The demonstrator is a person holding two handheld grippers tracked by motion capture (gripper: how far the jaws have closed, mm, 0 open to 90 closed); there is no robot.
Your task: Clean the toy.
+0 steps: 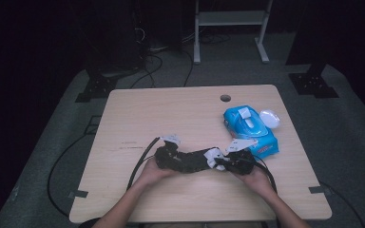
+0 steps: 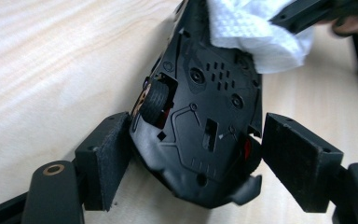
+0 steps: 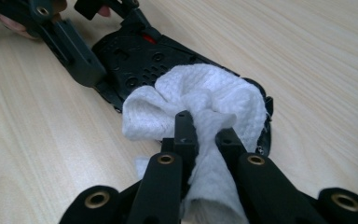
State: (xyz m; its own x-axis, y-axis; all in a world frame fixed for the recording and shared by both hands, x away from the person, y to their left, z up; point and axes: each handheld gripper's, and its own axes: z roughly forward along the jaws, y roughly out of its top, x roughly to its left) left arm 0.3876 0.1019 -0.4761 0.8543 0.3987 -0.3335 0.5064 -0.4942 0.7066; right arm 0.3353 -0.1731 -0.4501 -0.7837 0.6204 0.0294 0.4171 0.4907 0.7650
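Observation:
A black toy car [image 1: 190,161] lies upside down on the wooden table [image 1: 171,114], its underside and one wheel facing up [image 2: 205,93]. My left gripper [image 2: 196,126] is shut on the car's end, one pad against each side. In the high view this gripper [image 1: 165,154] is at the car's left end. My right gripper [image 3: 205,126] is shut on a bunched white wipe [image 3: 205,88] and presses it onto the other end of the car [image 3: 140,56]. The wipe [image 2: 251,32] covers that end of the underside.
A blue pack of wipes [image 1: 249,130] with its white lid [image 1: 270,118] flipped open lies right of the grippers. The table has a round cable hole [image 1: 225,98] near its far edge. Black cables [image 1: 140,161] trail off the front left.

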